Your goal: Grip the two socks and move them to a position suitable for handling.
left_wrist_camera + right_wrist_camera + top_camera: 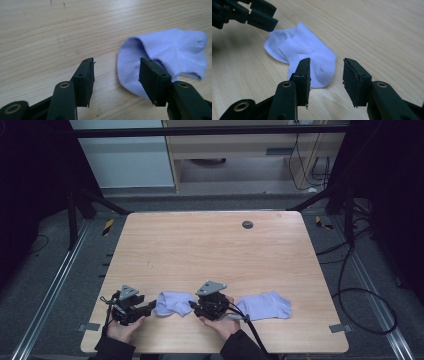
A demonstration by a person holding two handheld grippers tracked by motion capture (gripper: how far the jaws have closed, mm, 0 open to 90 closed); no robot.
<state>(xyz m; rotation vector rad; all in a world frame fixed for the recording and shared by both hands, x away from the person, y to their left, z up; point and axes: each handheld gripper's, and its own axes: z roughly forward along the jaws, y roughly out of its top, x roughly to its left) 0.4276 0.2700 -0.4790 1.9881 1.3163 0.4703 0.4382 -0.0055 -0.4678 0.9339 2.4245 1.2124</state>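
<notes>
Near sock (173, 303) lies flat on the surface (210, 250) between the two grippers, long axis running from one to the other. Left gripper (116, 75): jaws apart, sock edge at its right jaw, not pinched. Right gripper (325, 80): jaws apart, toe end just ahead, left of centre. Second sock (263, 306) lies behind the right hand (225, 322), clear of the way.
</notes>
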